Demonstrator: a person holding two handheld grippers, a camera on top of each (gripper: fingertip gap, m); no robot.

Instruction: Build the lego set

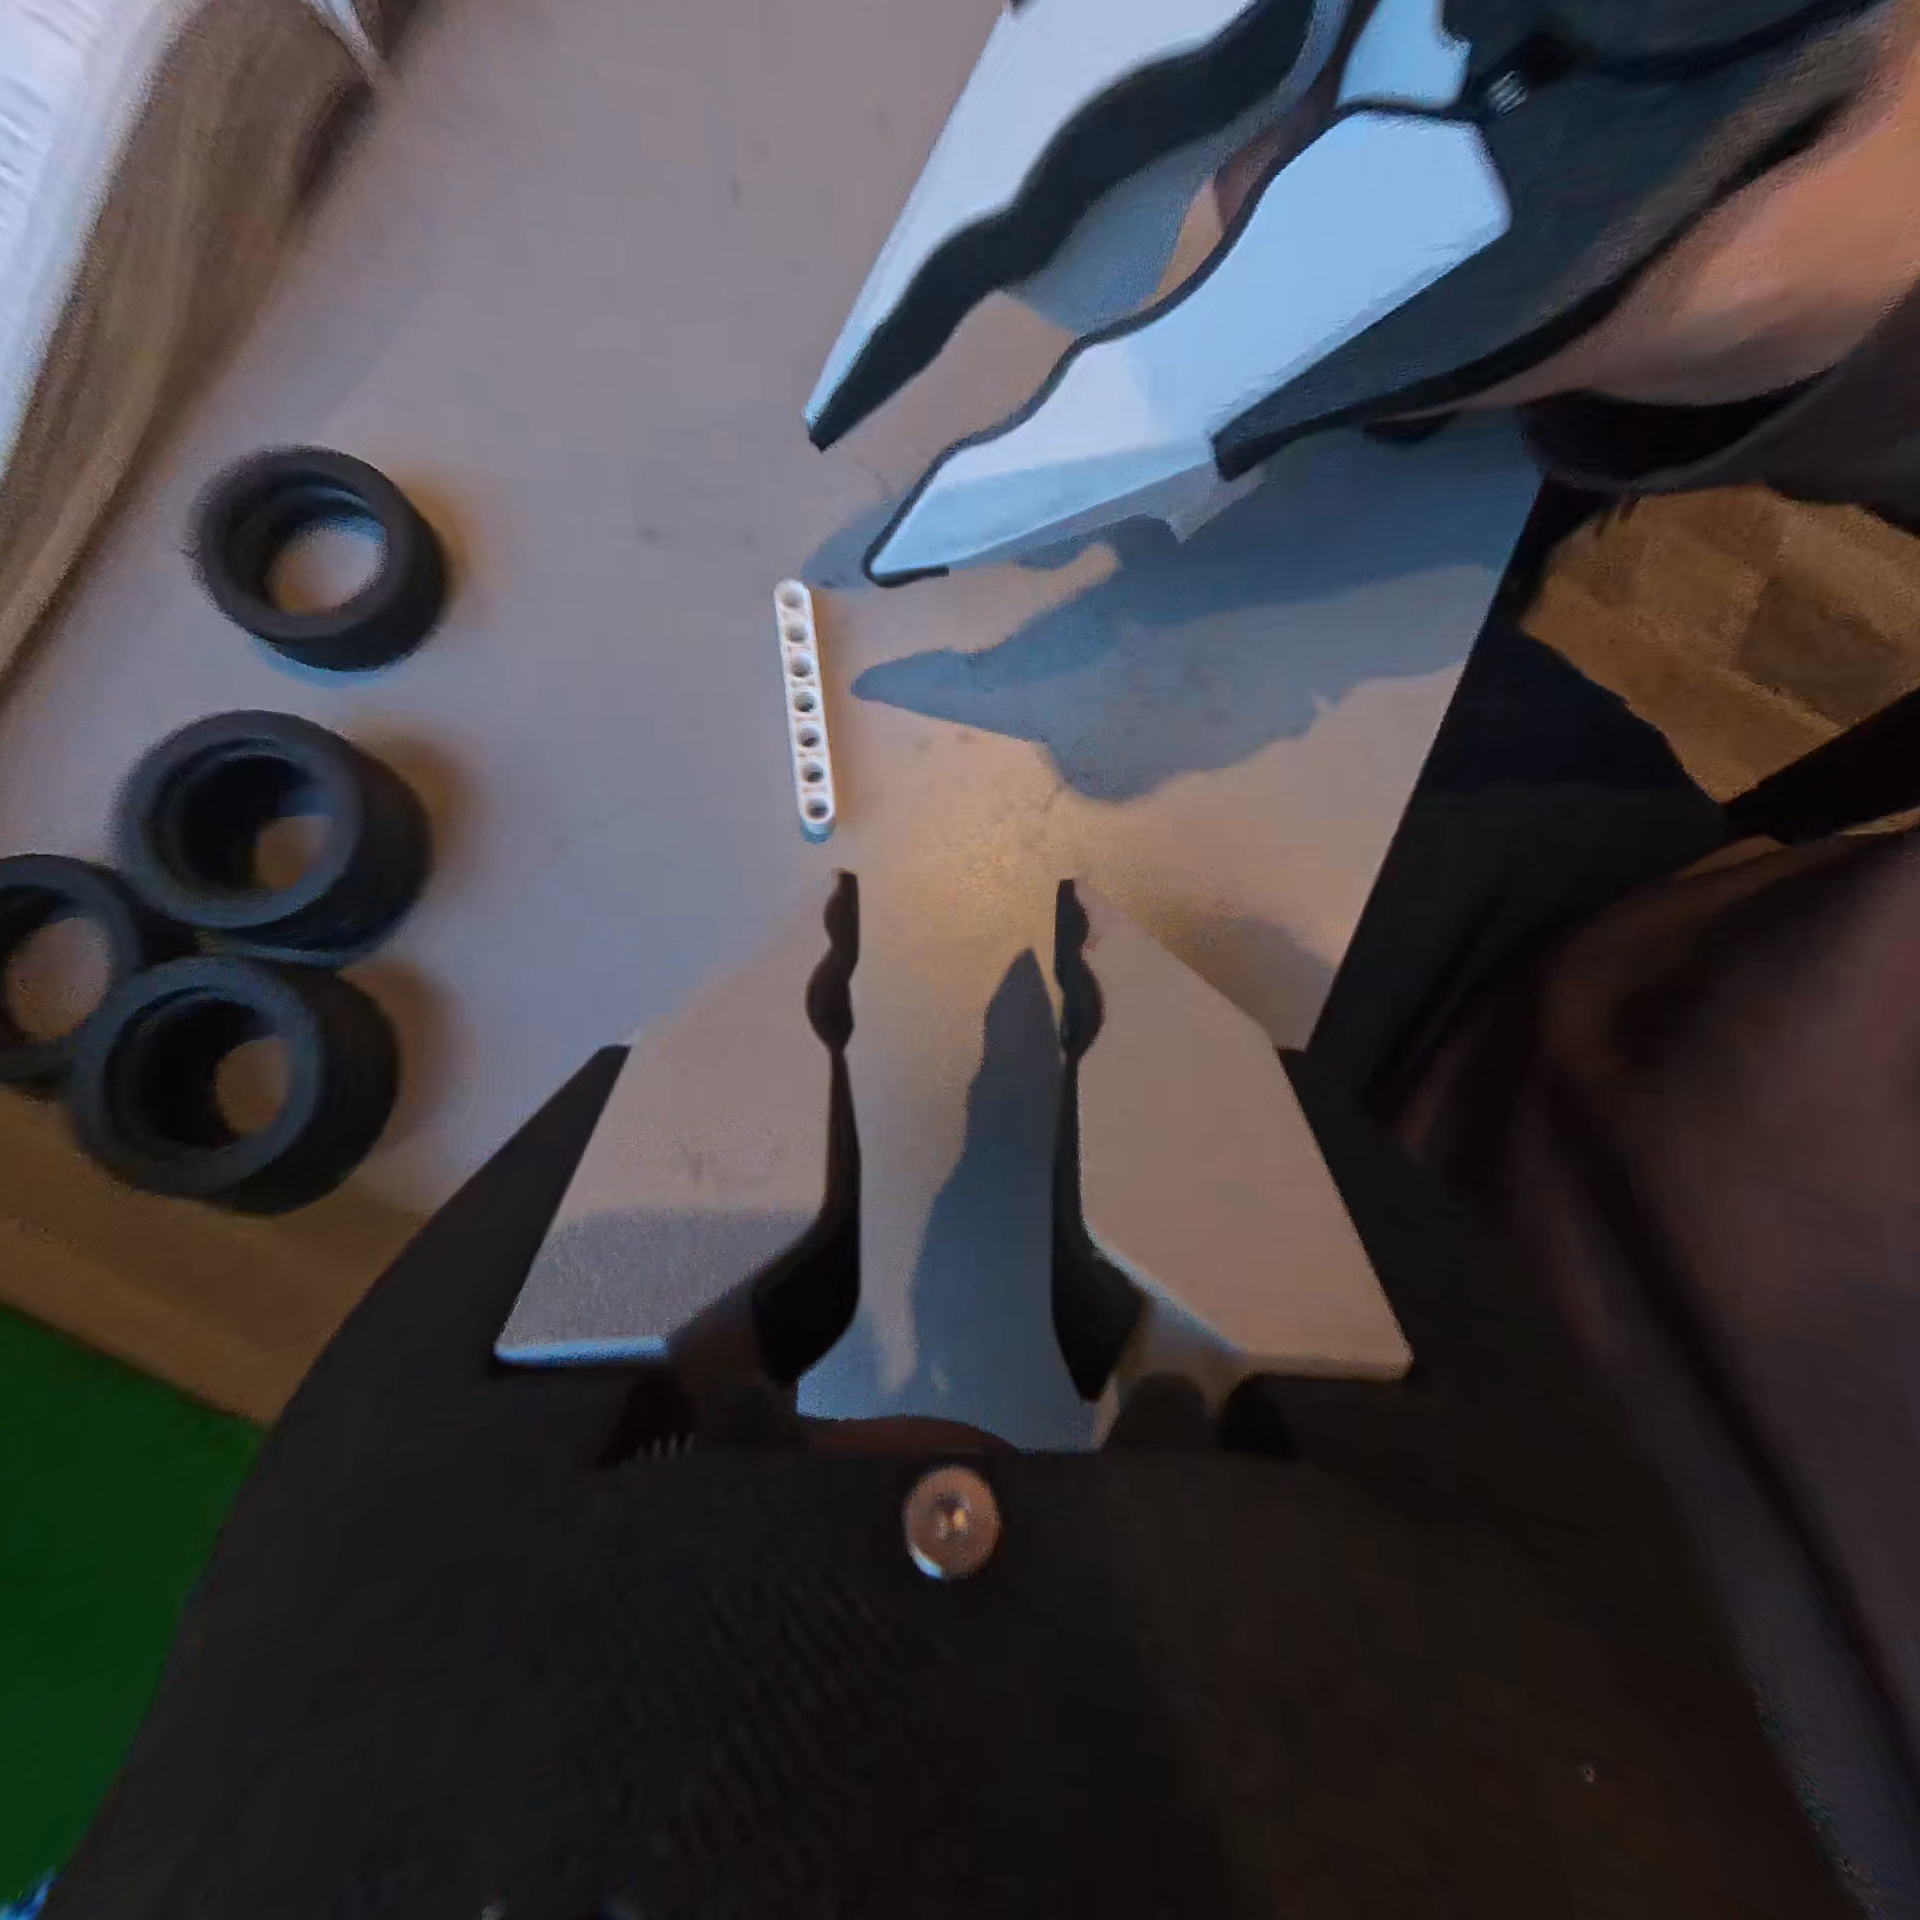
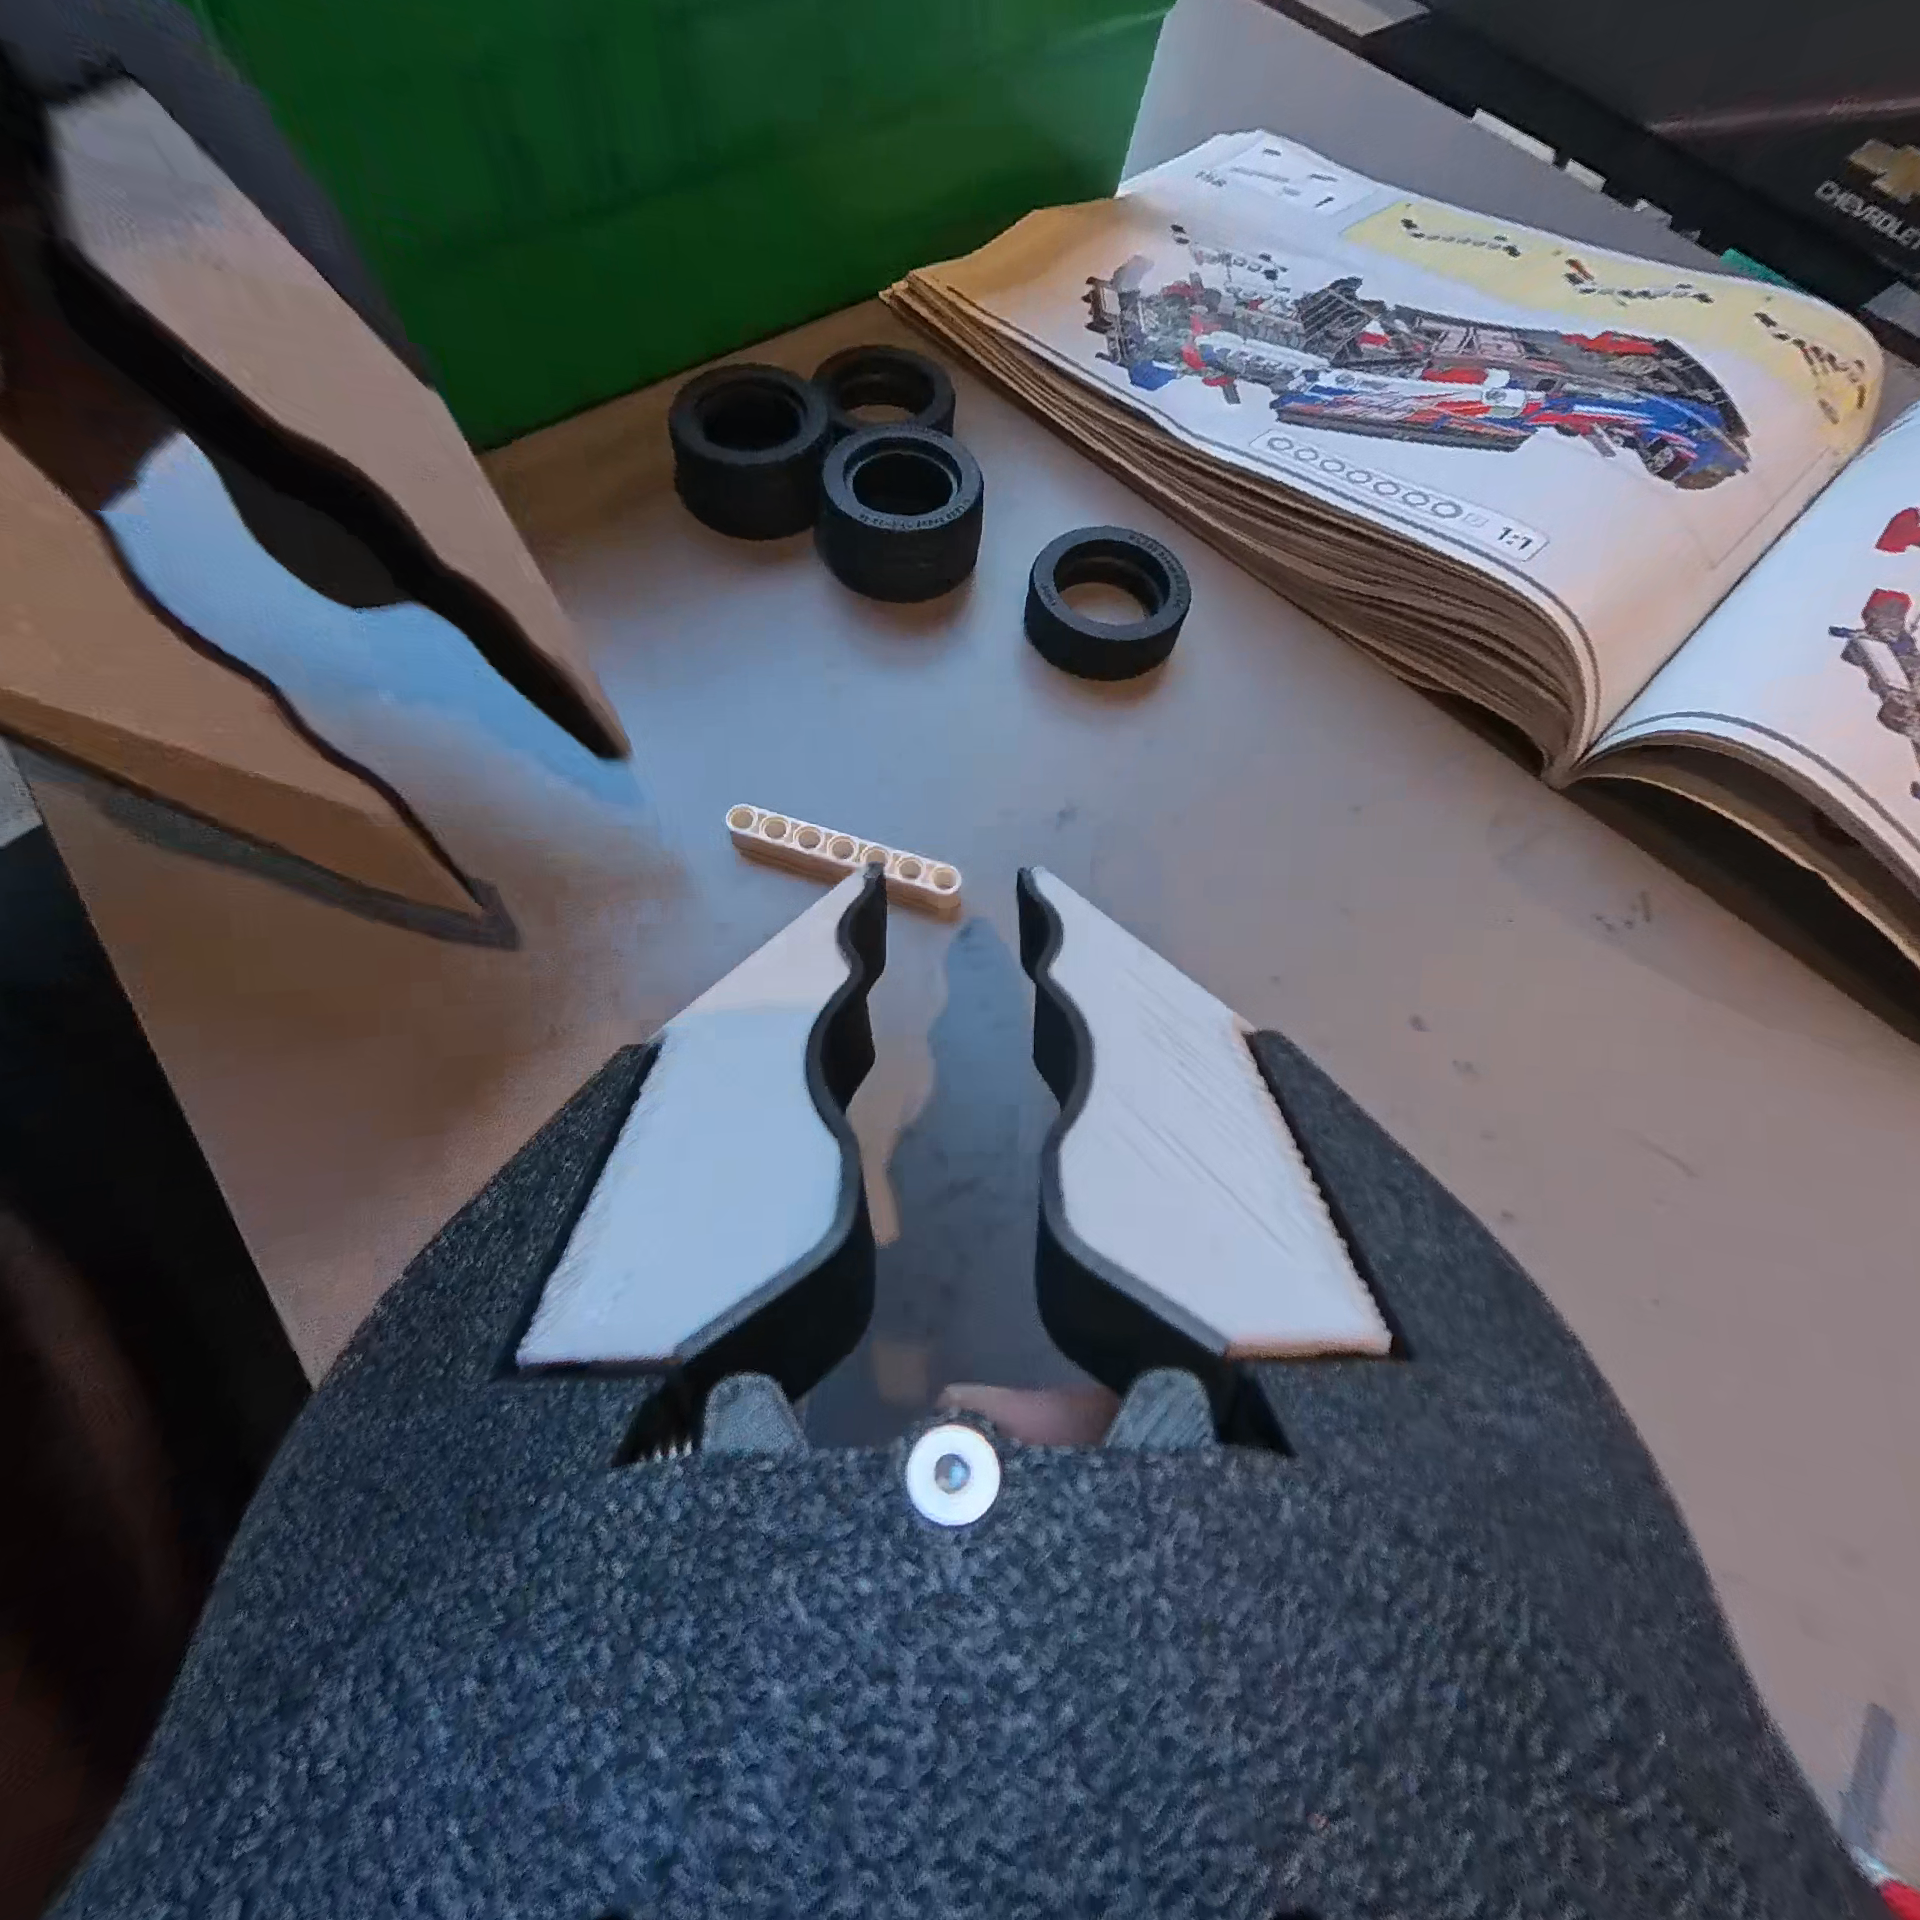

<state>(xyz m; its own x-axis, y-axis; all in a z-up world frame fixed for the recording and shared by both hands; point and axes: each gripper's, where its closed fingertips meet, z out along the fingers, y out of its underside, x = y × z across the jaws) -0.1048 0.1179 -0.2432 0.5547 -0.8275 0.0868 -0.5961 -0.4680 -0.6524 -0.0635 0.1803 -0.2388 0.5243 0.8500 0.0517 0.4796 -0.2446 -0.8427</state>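
White beam (image 2: pixel 844 861), seven holes, lies flat on the grey table (image 2: pixel 1299 987), holes facing up. In my right wrist view its long axis runs from about 10 o'clock to 4 o'clock, almost crosswise to my fingers; in my left wrist view the beam (image 1: pixel 805 710) runs nearly 12 to 6, in line with my left fingers, just off their tips. My right gripper (image 2: pixel 951 878) has jaws apart, nothing between them; its left fingertip overlaps the beam's 4 o'clock end in the picture, contact I cannot tell. My left gripper (image 1: pixel 954 883) is also spread wide and empty, tips short of the beam's near end, not touching. In the left view the right gripper (image 1: pixel 852 499) comes in from 1 o'clock, lower tip just beside the beam's far end. In the right view the left gripper (image 2: pixel 561 842) sits at 9 to 10 o'clock, tips near the beam's 10 o'clock end, apart from it. Four black tyres (image 2: pixel 899 514) at 12 o'clock beyond the beam: three clustered, one alone at 1 o'clock. Open instruction booklet (image 2: pixel 1455 436) at 2 o'clock. Green box (image 2: pixel 623 187) at 11 to 12 o'clock behind the tyres. Left view is blurred.
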